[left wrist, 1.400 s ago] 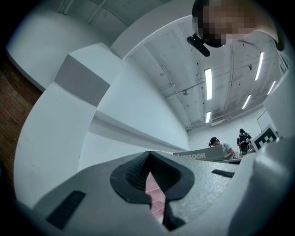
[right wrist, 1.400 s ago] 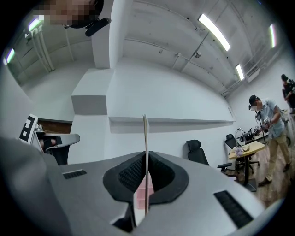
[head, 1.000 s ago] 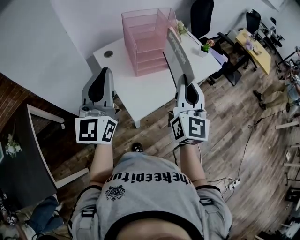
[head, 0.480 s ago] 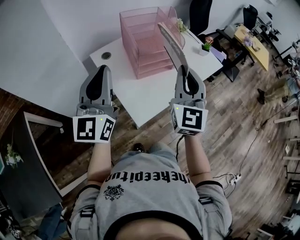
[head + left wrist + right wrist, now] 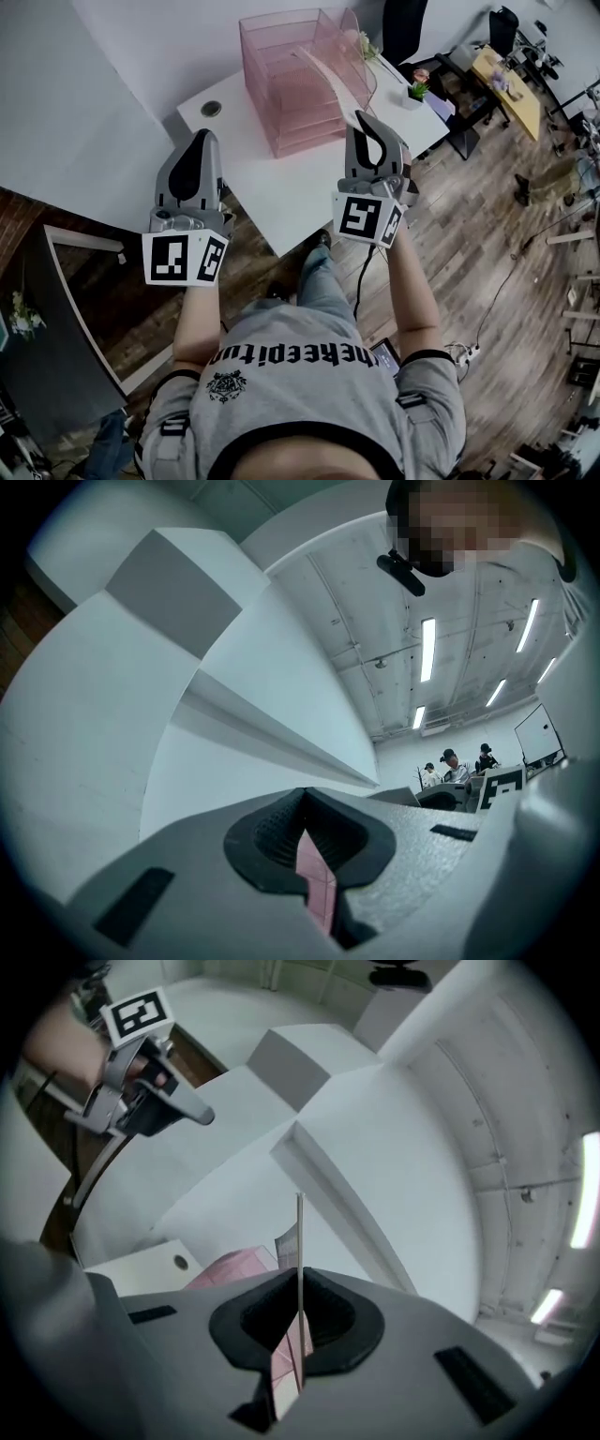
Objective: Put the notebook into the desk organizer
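A pink wire desk organizer (image 5: pixel 286 80) stands at the back of the white table (image 5: pixel 272 192). My right gripper (image 5: pixel 363 120) is shut on the lower edge of the notebook (image 5: pixel 330 80). The notebook leans away from me, over the organizer's right side. In the right gripper view the notebook (image 5: pixel 300 1260) shows edge-on as a thin upright line between the jaws, with the organizer (image 5: pixel 234 1269) behind it. My left gripper (image 5: pixel 200 138) hangs over the table's left front edge, shut and holding nothing. A sliver of pink organizer (image 5: pixel 314 878) shows past its jaws.
A round cable hole (image 5: pixel 211 108) sits in the table's left corner. A small potted plant (image 5: pixel 417 89) stands at the far right, with chairs and a yellow desk (image 5: pixel 506 84) beyond. A dark framed panel (image 5: pixel 66 309) lies on the wooden floor at left.
My right gripper has risen and swung left toward the organizer. The notebook has tipped from facing me to leaning edge-on over the organizer. The left gripper has barely moved.
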`<state>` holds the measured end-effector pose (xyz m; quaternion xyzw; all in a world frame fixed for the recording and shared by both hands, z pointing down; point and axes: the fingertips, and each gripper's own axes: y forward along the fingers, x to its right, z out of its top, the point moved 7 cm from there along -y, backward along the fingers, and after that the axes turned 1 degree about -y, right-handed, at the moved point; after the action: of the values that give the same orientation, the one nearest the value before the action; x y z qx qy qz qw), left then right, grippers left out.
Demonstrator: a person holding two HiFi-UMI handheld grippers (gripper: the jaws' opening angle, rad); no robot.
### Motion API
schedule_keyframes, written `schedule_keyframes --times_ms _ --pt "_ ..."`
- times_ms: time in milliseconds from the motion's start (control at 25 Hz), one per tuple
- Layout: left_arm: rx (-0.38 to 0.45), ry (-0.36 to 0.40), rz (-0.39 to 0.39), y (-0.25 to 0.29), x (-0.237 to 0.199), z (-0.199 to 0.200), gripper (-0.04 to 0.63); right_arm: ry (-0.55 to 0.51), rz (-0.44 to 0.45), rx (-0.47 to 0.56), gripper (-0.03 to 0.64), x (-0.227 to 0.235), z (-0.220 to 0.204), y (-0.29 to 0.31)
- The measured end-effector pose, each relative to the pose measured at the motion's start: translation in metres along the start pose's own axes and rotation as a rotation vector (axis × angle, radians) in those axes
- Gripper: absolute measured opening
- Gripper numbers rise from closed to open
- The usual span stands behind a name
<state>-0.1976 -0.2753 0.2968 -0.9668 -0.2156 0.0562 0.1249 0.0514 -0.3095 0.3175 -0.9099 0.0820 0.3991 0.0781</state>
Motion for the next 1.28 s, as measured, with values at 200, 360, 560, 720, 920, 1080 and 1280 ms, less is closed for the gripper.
schedule_keyframes --times_ms 200,360,560,720,920,1080,1280 --pt "-0.005 0.005 0.026 0.011 -0.005 -0.005 0.003 -0.2 0.079 -0.006 0.009 -0.015 -0.018 0.025" --pt "-0.001 0.008 0.052 0.024 -0.008 -0.009 0.003 -0.305 0.127 0.03 0.011 -0.024 -0.028 0.039" --pt "0.002 0.003 0.07 0.045 -0.007 -0.016 0.003 -0.417 0.142 0.099 0.011 -0.026 -0.024 0.048" --pt "0.002 0.0 0.08 0.059 -0.007 -0.02 0.003 -0.463 0.132 0.124 0.012 -0.014 -0.025 0.059" --pt "-0.004 -0.006 0.098 0.07 -0.009 -0.026 0.003 -0.555 0.147 0.141 0.012 -0.011 -0.036 0.076" --pt "-0.012 -0.007 0.115 0.074 -0.008 -0.03 0.003 -0.623 0.2 0.153 0.012 -0.022 -0.048 0.086" --pt "-0.031 -0.007 0.136 0.079 -0.011 -0.037 0.003 -0.634 0.271 0.15 0.011 -0.035 -0.06 0.096"
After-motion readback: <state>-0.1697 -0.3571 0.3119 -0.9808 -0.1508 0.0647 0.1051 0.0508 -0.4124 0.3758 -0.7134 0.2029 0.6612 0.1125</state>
